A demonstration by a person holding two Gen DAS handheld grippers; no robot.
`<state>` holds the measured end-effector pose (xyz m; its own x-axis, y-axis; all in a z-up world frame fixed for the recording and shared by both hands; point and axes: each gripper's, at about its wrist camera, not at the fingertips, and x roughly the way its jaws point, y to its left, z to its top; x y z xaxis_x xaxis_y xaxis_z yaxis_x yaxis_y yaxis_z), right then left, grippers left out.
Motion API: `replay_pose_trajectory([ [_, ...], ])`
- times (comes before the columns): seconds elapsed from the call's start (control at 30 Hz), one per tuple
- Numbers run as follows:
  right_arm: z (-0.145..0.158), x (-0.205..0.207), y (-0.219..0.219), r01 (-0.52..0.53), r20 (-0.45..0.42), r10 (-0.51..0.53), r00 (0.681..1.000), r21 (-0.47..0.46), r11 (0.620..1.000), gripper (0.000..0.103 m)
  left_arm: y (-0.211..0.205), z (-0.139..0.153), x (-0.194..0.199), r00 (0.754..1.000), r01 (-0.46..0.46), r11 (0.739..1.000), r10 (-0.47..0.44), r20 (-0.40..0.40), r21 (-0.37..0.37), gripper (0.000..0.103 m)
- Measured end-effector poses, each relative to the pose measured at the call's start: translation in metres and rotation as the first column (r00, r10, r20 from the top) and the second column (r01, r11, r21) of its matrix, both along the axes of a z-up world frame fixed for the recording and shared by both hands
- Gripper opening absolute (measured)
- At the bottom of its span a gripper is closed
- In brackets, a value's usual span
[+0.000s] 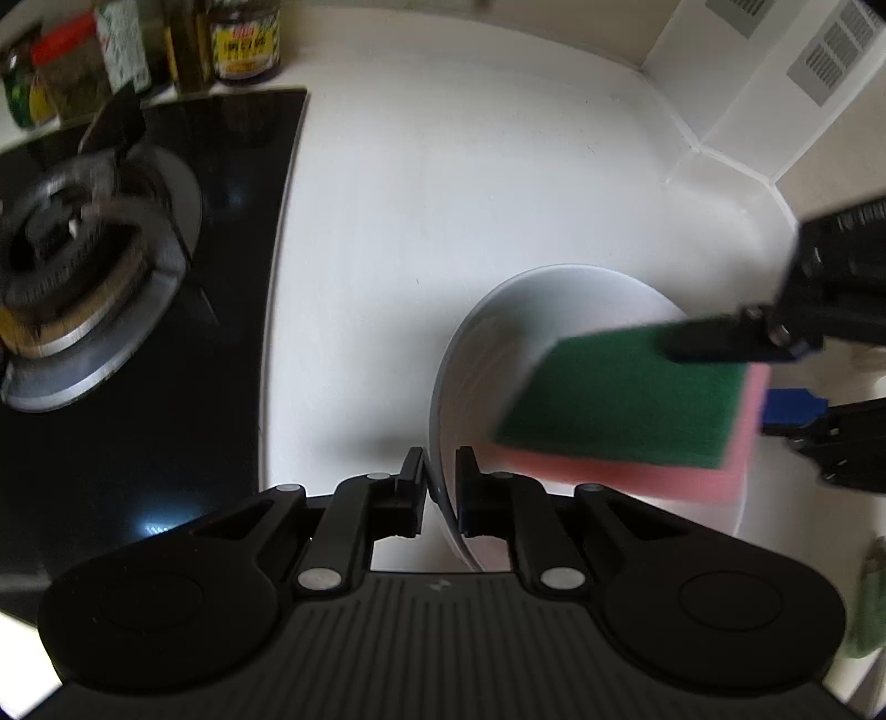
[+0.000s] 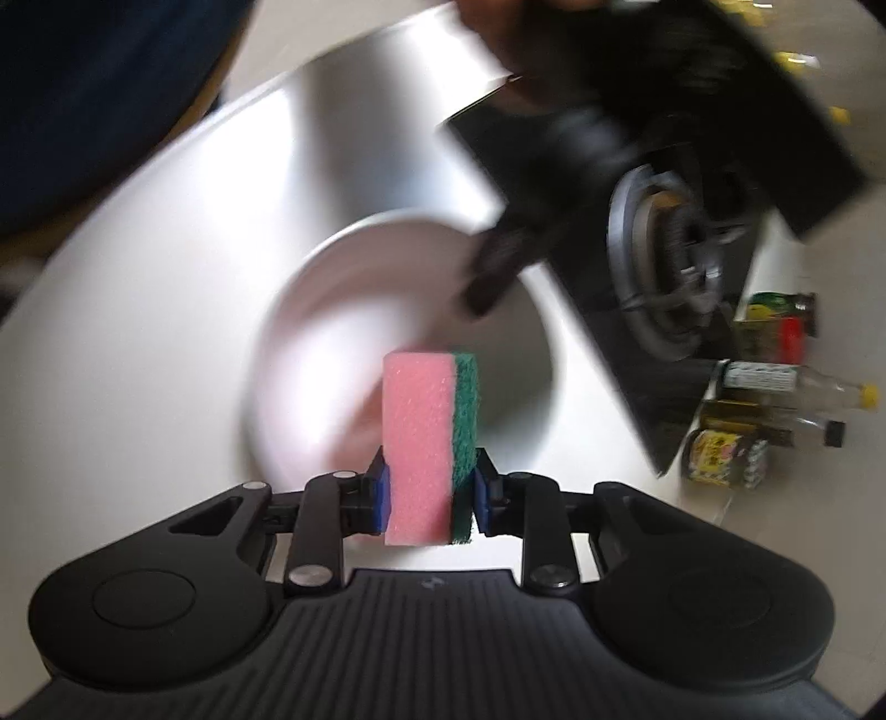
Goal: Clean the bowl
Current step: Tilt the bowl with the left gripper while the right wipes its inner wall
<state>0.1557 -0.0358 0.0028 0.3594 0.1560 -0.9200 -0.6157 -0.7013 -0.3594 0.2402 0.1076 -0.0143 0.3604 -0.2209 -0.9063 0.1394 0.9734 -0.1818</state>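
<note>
A white bowl (image 1: 554,310) stands tilted on the white counter (image 1: 443,166). My left gripper (image 1: 440,490) is shut on its near rim, one finger inside and one outside. A pink sponge with a green scouring face (image 1: 620,399) hangs over the bowl's mouth, with my right gripper (image 1: 758,382) shut on it from the right. In the right wrist view the sponge (image 2: 421,421) stands upright in my right gripper (image 2: 432,493), pink side left, green side right. The bowl (image 2: 343,310) lies blurred behind it, and my left gripper (image 2: 493,266) shows as a dark blur at its far rim.
A black glass hob with a gas burner (image 1: 72,266) fills the left. Jars and bottles (image 1: 243,44) stand behind it. A white tiled wall (image 1: 747,111) closes the far right corner. The right wrist view shows the burner (image 2: 675,249), bottles (image 2: 775,399) and a dark sleeve (image 2: 83,83).
</note>
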Motion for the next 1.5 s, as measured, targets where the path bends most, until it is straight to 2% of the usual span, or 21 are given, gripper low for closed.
replay_pose_trajectory([
  [0.13, 0.007, -0.007, 0.002, 0.09, -0.076, -0.095, 0.993, -0.067, 0.994, 0.024, -0.01, -0.001, 0.015, 0.999, 0.028, 1.0, -0.027, 0.027, -0.007, 0.016],
  [0.23, 0.019, 0.0, 0.014, 0.286, -0.241, -0.295, 0.925, -0.073, 0.955, 0.024, -0.021, -0.001, 0.022, 0.996, 0.069, 0.998, -0.07, 0.052, 0.014, 0.026],
  [0.3, 0.028, 0.007, 0.02, 0.412, -0.354, -0.403, 0.844, -0.056, 0.91, 0.024, -0.027, -0.001, 0.027, 0.994, 0.088, 0.996, -0.089, 0.055, 0.021, 0.03],
  [0.4, 0.038, 0.023, 0.021, 0.599, -0.499, -0.528, 0.687, -0.022, 0.8, 0.024, -0.035, -0.003, 0.036, 0.991, 0.117, 0.993, -0.118, 0.056, 0.032, 0.033],
  [0.53, 0.057, 0.05, 0.005, 0.749, -0.649, -0.575, 0.498, -0.013, 0.663, 0.024, -0.037, -0.005, 0.041, 0.99, 0.135, 0.991, -0.136, 0.037, 0.021, 0.029],
  [0.57, 0.064, 0.058, -0.001, 0.775, -0.676, -0.574, 0.463, -0.007, 0.632, 0.023, -0.033, -0.005, 0.043, 0.991, 0.13, 0.991, -0.13, 0.023, 0.007, 0.025],
  [0.6, 0.071, 0.061, -0.007, 0.786, -0.68, -0.572, 0.459, 0.01, 0.619, 0.023, -0.03, -0.005, 0.044, 0.992, 0.125, 0.992, -0.125, 0.01, -0.006, 0.023],
  [0.63, 0.075, 0.056, -0.01, 0.773, -0.643, -0.576, 0.505, 0.04, 0.634, 0.023, -0.027, -0.006, 0.046, 0.993, 0.12, 0.993, -0.121, -0.004, -0.02, 0.02],
  [0.67, 0.077, 0.048, -0.012, 0.736, -0.566, -0.576, 0.59, 0.083, 0.672, 0.023, -0.021, -0.006, 0.046, 0.995, 0.098, 0.994, -0.099, -0.027, -0.042, 0.017],
  [0.7, 0.078, 0.041, -0.014, 0.7, -0.5, -0.568, 0.653, 0.113, 0.705, 0.023, -0.016, -0.005, 0.041, 0.996, 0.081, 0.996, -0.083, -0.041, -0.048, 0.015],
  [0.77, 0.07, 0.03, -0.009, 0.598, -0.398, -0.513, 0.761, 0.123, 0.792, 0.023, -0.01, -0.004, 0.032, 0.997, 0.057, 0.997, -0.06, -0.057, -0.046, 0.011],
  [0.8, 0.063, 0.028, -0.002, 0.554, -0.356, -0.49, 0.796, 0.1, 0.827, 0.024, -0.009, -0.003, 0.028, 0.997, 0.05, 0.998, -0.052, -0.06, -0.041, 0.01],
  [0.9, 0.039, 0.034, 0.017, 0.509, -0.324, -0.482, 0.814, 0.001, 0.861, 0.024, -0.007, -0.001, 0.016, 0.998, 0.033, 0.999, -0.034, -0.054, -0.019, 0.008],
  [0.97, 0.026, 0.042, 0.027, 0.511, -0.328, -0.495, 0.805, -0.042, 0.859, 0.025, -0.006, -0.001, 0.012, 0.998, 0.029, 1.0, -0.029, -0.048, -0.012, 0.008],
  [1.03, 0.02, 0.053, 0.03, 0.528, -0.343, -0.51, 0.789, -0.047, 0.848, 0.026, -0.003, -0.001, 0.009, 0.999, 0.011, 1.0, -0.012, -0.052, -0.023, 0.008],
  [1.1, 0.016, 0.057, 0.037, 0.54, -0.324, -0.519, 0.791, -0.029, 0.841, 0.027, 0.002, -0.002, 0.004, 0.998, -0.019, 0.999, 0.015, -0.063, -0.05, 0.008],
  [1.23, 0.003, 0.043, 0.036, 0.448, -0.292, -0.427, 0.856, 0.007, 0.894, 0.026, 0.004, -0.002, -0.002, 0.996, -0.051, 0.998, 0.048, -0.079, -0.044, 0.008],
  [1.3, 0.0, 0.034, 0.029, 0.379, -0.255, -0.364, 0.896, 0.011, 0.925, 0.025, 0.004, -0.008, 0.002, 0.994, -0.057, 0.998, 0.053, -0.092, -0.042, 0.013],
  [1.4, -0.002, 0.018, 0.017, 0.319, -0.214, -0.316, 0.924, -0.023, 0.947, 0.025, 0.0, -0.012, 0.009, 0.997, -0.039, 0.999, 0.037, -0.07, -0.022, 0.012],
  [1.43, -0.002, 0.013, 0.012, 0.311, -0.208, -0.312, 0.927, -0.04, 0.95, 0.025, -0.002, -0.012, 0.01, 0.998, -0.031, 0.999, 0.03, -0.059, -0.016, 0.012],
  [1.5, 0.002, 0.011, 0.006, 0.368, -0.265, -0.373, 0.889, -0.07, 0.927, 0.025, -0.005, -0.011, 0.021, 0.999, 0.008, 1.0, -0.008, -0.039, -0.021, 0.014],
])
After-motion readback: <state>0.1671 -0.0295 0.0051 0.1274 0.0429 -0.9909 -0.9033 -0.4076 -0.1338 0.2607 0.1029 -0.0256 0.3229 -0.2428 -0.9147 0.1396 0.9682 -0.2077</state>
